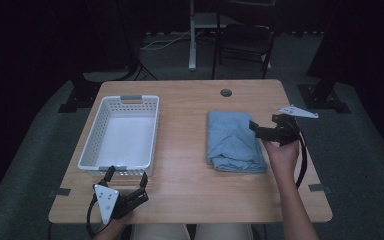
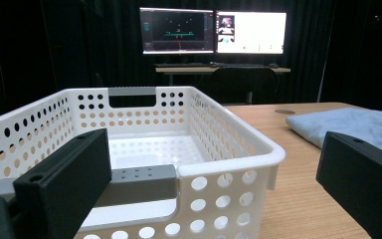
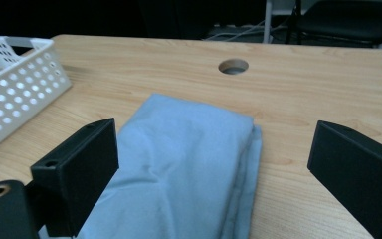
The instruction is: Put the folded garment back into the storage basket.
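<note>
Right gripper (image 1: 260,131) nearest folded blue cloth (image 1: 234,141), at its right edge, jaws apart; cloth long axis front-to-back (left gripper (image 1: 126,176) apart too, by basket (image 1: 120,131)).

One folded blue cloth (image 1: 235,141), one white perforated basket (image 1: 120,134), two handheld grippers, left gripper (image 1: 127,176) and right gripper (image 1: 254,128), one wooden counter (image 1: 185,150).

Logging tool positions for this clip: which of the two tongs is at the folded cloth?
The right tongs, open at the blue folded cloth; the left tongs sit by the white basket.

High view looks down; both tool views, low, share basket (image 2: 179,149) and cloth (image 3: 179,164)
</note>
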A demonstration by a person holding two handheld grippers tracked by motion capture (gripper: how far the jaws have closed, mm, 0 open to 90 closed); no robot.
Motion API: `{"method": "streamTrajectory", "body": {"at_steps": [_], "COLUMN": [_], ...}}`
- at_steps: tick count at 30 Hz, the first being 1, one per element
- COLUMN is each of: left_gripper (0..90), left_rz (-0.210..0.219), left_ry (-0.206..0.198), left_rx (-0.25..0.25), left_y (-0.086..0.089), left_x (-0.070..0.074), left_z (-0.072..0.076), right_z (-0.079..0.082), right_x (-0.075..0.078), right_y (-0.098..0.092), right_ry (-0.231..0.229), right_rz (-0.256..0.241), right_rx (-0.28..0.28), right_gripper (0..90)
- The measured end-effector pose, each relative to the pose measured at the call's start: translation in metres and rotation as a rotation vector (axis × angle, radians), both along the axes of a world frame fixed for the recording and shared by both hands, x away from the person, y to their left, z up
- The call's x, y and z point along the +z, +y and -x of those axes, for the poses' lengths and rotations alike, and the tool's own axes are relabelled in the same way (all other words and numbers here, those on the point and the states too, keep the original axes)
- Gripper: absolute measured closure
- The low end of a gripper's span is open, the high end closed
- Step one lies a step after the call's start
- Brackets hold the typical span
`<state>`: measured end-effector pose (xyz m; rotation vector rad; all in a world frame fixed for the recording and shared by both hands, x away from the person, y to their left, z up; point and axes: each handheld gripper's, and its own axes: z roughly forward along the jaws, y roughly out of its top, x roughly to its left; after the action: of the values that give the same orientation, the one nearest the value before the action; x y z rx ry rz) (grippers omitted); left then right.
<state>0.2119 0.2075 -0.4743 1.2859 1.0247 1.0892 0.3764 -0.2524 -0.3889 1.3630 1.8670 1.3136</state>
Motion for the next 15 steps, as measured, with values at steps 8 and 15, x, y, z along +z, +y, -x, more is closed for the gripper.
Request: {"method": "streamTrajectory", "body": {"at_steps": [8, 15], "left_gripper": [2.1, 2.1], "left_rz": [0.001, 0.002], "left_ry": [0.0, -0.001], "left_rx": [0.0, 0.0], "left_y": [0.0, 0.0], "left_x": [0.0, 0.0], "left_z": [0.0, 0.0], "right_z": [-0.011, -0.022], "right_x": [-0.01, -0.017], "right_y": [0.006, 0.009], "right_ry": [0.051, 0.082], "right_rz": [0.052, 0.058], "right_rx": [0.0, -0.005], "right_gripper": [5.6, 5.6]}}
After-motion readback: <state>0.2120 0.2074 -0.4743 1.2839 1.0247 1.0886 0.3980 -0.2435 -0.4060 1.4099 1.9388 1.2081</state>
